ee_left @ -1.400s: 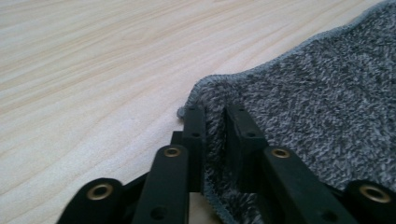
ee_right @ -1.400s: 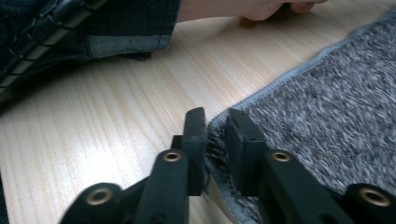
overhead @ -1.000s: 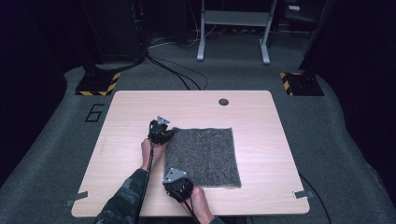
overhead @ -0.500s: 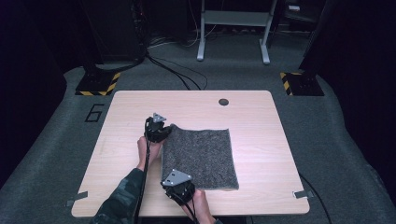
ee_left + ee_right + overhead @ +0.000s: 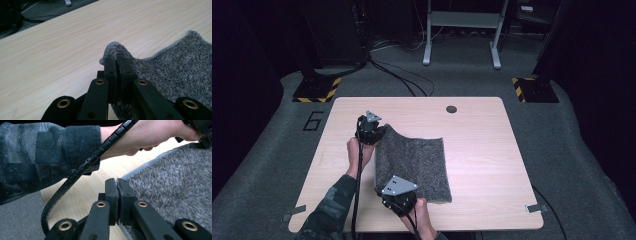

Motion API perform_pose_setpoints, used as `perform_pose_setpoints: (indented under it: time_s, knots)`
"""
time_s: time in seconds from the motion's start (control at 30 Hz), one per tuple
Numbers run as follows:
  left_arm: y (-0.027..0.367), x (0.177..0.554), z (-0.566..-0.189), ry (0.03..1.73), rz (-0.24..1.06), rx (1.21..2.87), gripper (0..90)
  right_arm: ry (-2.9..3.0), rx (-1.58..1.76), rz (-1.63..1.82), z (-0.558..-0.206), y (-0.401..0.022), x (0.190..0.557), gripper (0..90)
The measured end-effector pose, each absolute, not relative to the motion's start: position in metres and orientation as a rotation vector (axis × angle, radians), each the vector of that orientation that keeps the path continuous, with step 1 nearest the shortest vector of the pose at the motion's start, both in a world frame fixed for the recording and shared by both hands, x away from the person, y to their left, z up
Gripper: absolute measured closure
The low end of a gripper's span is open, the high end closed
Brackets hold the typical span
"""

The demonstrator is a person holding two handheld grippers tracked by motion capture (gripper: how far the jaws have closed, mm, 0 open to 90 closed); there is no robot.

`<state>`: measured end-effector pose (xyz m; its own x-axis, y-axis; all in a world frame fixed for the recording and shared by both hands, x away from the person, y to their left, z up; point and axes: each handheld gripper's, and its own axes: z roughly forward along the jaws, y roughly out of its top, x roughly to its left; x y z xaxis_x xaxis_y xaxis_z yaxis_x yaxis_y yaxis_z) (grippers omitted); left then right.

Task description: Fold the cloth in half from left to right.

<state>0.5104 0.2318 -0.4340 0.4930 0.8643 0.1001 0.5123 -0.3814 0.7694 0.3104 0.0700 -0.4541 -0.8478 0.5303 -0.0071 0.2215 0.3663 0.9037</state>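
Two corners of the grey cloth (image 5: 414, 162) on the bench (image 5: 492, 150) are clamped, one per hand-held gripper (image 5: 371, 131) (image 5: 399, 199); I'd risk a corner slipping if my lift goes uneven

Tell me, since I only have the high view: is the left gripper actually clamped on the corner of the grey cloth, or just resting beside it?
Observer: Clamped. In the left gripper view the left gripper has its jaws shut on the grey cloth, with a tuft of the corner poking out above the tips.
Operator: And the right one?
Observer: The right gripper is shut on the cloth's edge, which runs between its jaws.
Operator: Is the far corner off the table?
Observer: Yes, the left gripper view shows the cloth rising from the table up to the jaws.
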Motion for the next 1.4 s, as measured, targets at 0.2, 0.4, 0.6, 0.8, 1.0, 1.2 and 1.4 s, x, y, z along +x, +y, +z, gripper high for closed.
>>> perform_pose_setpoints:
  time_s: [0.2,0.4,0.6,0.8,1.0,1.2,1.4]
  knots:
    - [0.215,0.514,-0.425,1.088,0.660,2.078,86.2,2.276,0.700,1.508,-0.451,0.053,0.307,87.7]
    - [0.195,0.522,-0.424,1.064,0.637,2.091,86.1,2.258,0.732,1.485,-0.452,0.036,0.307,87.6]
    - [0.173,0.529,-0.428,1.039,0.622,2.116,85.9,2.240,0.788,1.469,-0.458,0.016,0.309,87.6]
    - [0.157,0.536,-0.438,1.036,0.590,2.146,85.6,2.234,0.858,1.446,-0.467,0.001,0.311,87.5]
    - [0.141,0.537,-0.442,1.012,0.576,2.151,85.6,2.240,0.888,1.406,-0.474,-0.008,0.311,87.5]
    - [0.124,0.539,-0.447,0.990,0.560,2.155,85.4,2.232,0.933,1.375,-0.481,-0.020,0.311,87.4]
    - [0.110,0.540,-0.455,0.978,0.533,2.161,85.2,2.231,0.988,1.360,-0.488,-0.035,0.311,87.3]
